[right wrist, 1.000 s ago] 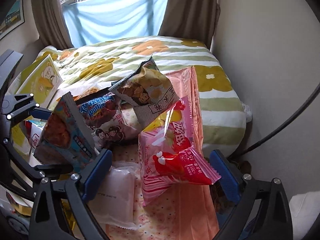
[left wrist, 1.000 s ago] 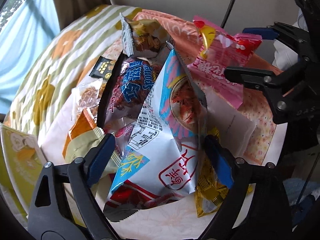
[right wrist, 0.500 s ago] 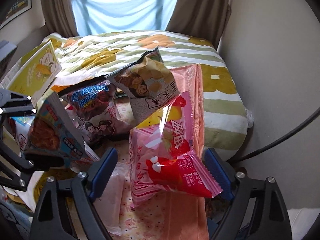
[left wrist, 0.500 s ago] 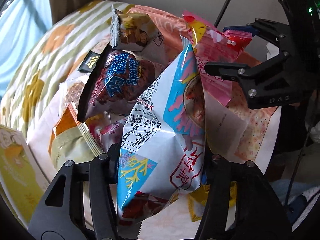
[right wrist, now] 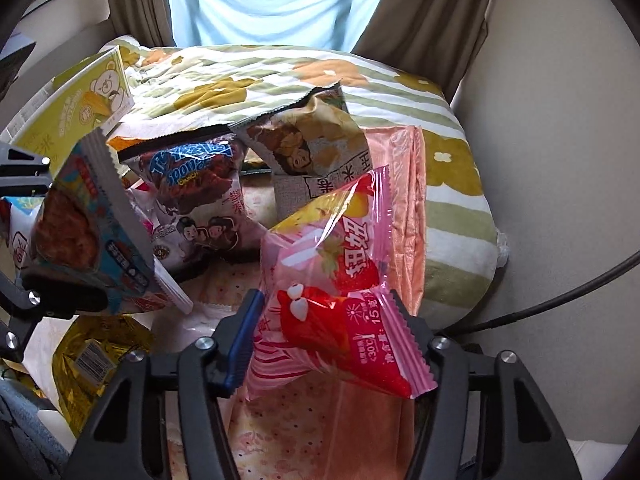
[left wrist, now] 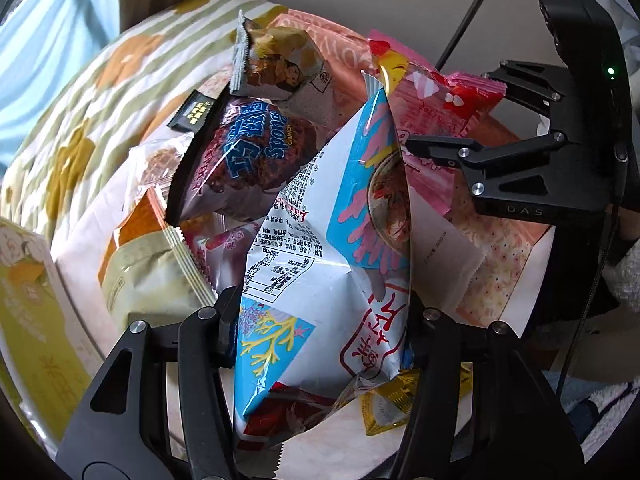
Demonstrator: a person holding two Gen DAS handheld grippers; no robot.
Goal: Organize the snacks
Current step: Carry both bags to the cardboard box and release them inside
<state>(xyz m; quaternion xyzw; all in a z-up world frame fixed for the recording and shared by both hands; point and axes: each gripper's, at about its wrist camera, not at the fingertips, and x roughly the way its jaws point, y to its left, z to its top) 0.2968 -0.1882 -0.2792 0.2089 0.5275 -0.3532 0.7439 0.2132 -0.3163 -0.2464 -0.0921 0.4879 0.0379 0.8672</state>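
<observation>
Beyond both claws we see the flowered bed (right wrist: 280, 76) strewn with snacks, our left claw (left wrist: 320, 320) pinching the blue-and-white shrimp-chip bag (left wrist: 320, 264) upright between its pads, and our right claw (right wrist: 332, 340), jaws just closing, clamped on the smaller pink strawberry packet (right wrist: 332, 280).

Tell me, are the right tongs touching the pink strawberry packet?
Touching. The right wrist view shows both fingers of the right tongs, which have just been closing, pressed against the sides of the pink strawberry packet.
</observation>
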